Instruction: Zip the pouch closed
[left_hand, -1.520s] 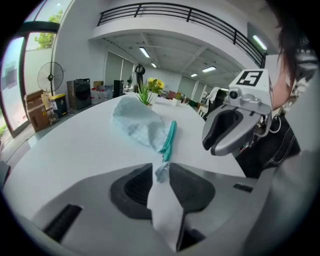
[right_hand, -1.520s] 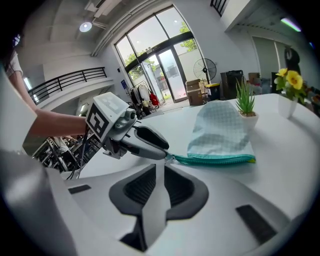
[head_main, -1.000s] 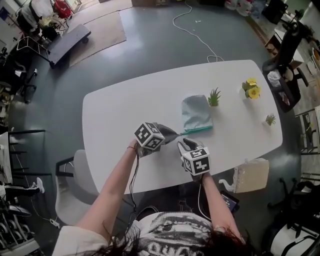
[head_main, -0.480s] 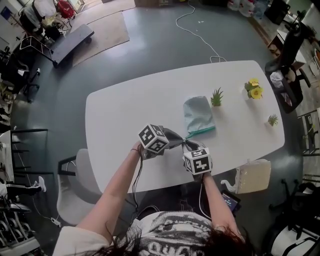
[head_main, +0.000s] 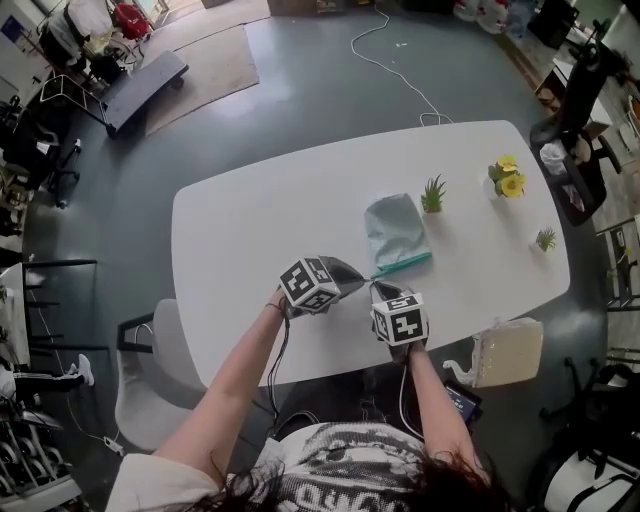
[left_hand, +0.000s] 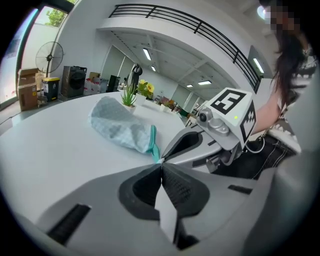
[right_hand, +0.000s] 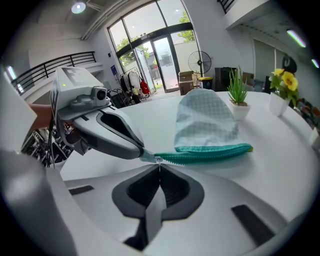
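The left gripper (left_hand: 161, 164) and right gripper (right_hand: 159, 165) have edged together at the near end of the pale mint fabric pouch (head_main: 395, 230) on the white oval table (head_main: 250, 220), left pinching the teal zip's (right_hand: 205, 154) end, right its pull, and the teeth look meshed throughout, so closing seems nearly done.

No words, numbers or brand names can be read anywhere. The only sign-like marks are black-and-white square patterns on the left cube (head_main: 308, 283) and right cube (head_main: 400, 320); they spell nothing legible.
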